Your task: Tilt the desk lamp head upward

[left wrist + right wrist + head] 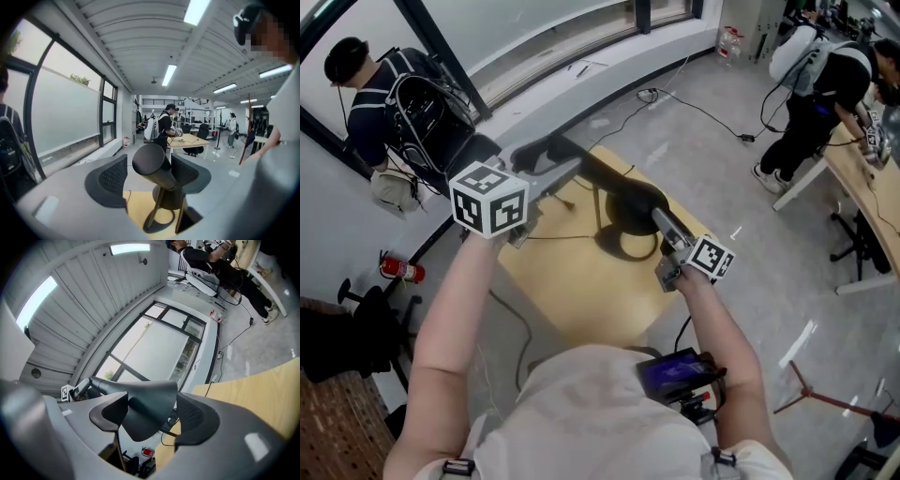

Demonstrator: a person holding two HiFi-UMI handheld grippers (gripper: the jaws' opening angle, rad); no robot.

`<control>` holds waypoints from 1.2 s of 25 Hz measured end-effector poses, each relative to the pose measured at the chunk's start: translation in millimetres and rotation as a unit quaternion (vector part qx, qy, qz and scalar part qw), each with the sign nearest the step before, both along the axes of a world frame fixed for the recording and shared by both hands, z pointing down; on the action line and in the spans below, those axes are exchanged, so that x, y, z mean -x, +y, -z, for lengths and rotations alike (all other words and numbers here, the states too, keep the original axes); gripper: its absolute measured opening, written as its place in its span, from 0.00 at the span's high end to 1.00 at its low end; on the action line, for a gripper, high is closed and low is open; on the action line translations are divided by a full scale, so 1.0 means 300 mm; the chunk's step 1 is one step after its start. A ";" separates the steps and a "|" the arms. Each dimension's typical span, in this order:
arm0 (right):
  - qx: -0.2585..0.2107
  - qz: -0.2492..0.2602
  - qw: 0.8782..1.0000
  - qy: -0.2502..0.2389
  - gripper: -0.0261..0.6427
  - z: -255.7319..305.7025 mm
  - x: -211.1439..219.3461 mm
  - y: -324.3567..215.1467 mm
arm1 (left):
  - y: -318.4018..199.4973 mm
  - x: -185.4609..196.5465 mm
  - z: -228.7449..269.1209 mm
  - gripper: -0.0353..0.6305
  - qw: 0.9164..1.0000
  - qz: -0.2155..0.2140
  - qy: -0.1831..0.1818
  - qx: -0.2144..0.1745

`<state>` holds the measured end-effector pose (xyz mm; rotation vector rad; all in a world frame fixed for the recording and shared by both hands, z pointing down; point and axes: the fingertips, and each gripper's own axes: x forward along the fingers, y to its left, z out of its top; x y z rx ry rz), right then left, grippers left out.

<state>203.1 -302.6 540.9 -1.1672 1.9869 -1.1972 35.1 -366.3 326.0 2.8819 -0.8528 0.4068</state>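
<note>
A black desk lamp stands on a small wooden table (pixel 572 291); its ring base (pixel 623 246) rests on the tabletop. My left gripper (pixel 555 169) reaches in from the left at the rear end of the lamp's tube (pixel 148 161). That round end sits between the jaws of the left gripper (pixel 149 169), which are open with a gap on each side. My right gripper (pixel 662 227) comes from the right at the cone-shaped lamp head (pixel 634 199). In the right gripper view the lamp head (pixel 145 404) fills the space between the right gripper's (pixel 151 411) jaws, both pads against it.
A person with a backpack (pixel 389 103) stands at the window on the left, and another (pixel 816 80) bends over a desk (pixel 867 192) at the right. A red fire extinguisher (pixel 401 270) and black chairs (pixel 356 328) stand left of the table. Cables (pixel 712 117) trail across the floor.
</note>
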 end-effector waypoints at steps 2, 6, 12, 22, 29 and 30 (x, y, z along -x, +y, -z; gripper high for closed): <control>-0.011 0.003 1.000 -0.003 0.48 0.004 -0.001 -0.007 | -0.003 0.001 -0.005 0.52 1.000 -0.011 0.015 0.018; -0.019 0.002 1.000 -0.015 0.50 0.008 -0.005 -0.019 | 0.001 -0.009 0.001 0.55 0.999 -0.035 0.018 0.014; -0.015 0.009 1.000 0.001 0.50 0.013 0.001 -0.012 | 0.007 -0.005 -0.001 0.56 0.998 -0.067 -0.008 0.007; -0.015 -0.004 0.999 0.051 0.50 0.083 -0.012 -0.043 | -0.023 0.061 0.012 0.56 0.998 -0.059 0.024 0.027; -0.013 -0.022 0.997 0.068 0.50 0.152 -0.118 -0.030 | -0.014 0.005 -0.001 0.56 0.996 -0.066 0.029 0.045; -0.013 -0.026 0.997 0.069 0.50 0.159 -0.126 -0.031 | -0.011 0.004 -0.006 0.56 0.996 -0.069 0.026 0.044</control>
